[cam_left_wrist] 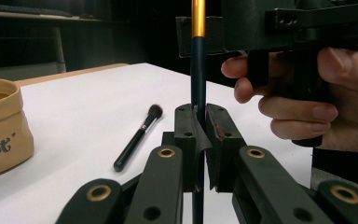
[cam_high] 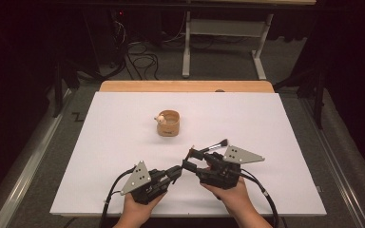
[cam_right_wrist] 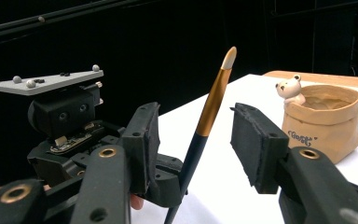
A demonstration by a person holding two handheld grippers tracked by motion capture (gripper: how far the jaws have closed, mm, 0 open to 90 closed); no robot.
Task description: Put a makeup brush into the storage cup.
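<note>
A thin brush with a dark handle, gold ferrule and pale tip stands tilted upward. My left gripper is shut on the lower handle of this brush. In the right gripper view that left gripper sits at the lower left. My right gripper has its jaws on either side of the ferrule, with a gap at each pad, so it is open. In the high view both grippers meet near the front middle of the board, left gripper and right gripper.
A tan pouch-shaped pot with a small bear figure on its rim stands mid-board. A black powder brush lies flat just beyond my right gripper. The white board covers a wooden table; dark floor with cables lies behind.
</note>
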